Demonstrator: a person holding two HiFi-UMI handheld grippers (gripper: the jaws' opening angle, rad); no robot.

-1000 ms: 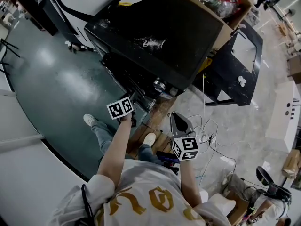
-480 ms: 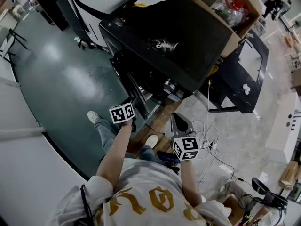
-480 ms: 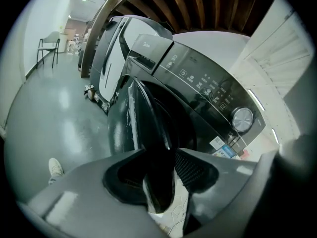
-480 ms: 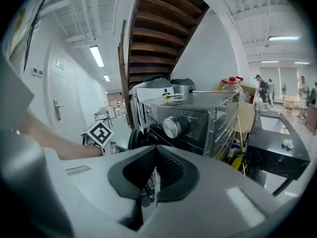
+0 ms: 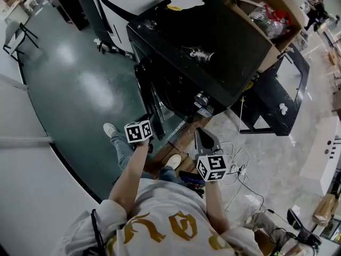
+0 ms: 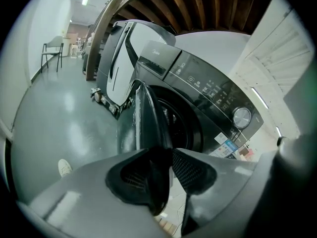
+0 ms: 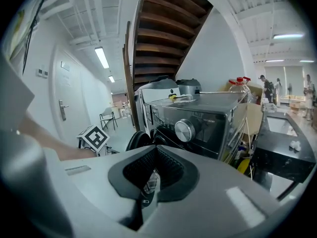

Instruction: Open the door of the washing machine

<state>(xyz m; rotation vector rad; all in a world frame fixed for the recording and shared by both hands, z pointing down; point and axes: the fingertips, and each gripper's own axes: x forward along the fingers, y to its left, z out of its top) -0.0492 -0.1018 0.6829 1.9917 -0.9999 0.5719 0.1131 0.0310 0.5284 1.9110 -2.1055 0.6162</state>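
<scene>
The black front-loading washing machine (image 5: 208,41) stands ahead of me, its dial and panel facing my grippers (image 6: 208,93). Its round door (image 5: 145,87) hangs partly open, swung out to the left. My left gripper (image 5: 147,117) is shut on the door's free edge, which runs between the pads in the left gripper view (image 6: 168,152). My right gripper (image 5: 202,133) hovers lower right of the drum opening, shut with nothing in it (image 7: 154,150). In the right gripper view the washing machine (image 7: 198,118) fills the middle and the door (image 7: 136,140) shows at the left.
A cardboard box (image 5: 272,15) with bottles stands on the machine's right side. A black frame table (image 5: 282,89) stands further right. Cables and a power strip (image 5: 237,167) lie on the floor. The machine rests on a wooden pallet (image 5: 178,137). My shoes (image 5: 110,129) are just below the door.
The door has swung further out from the machine's front with my left gripper on its edge. The right gripper has stayed about where it was.
</scene>
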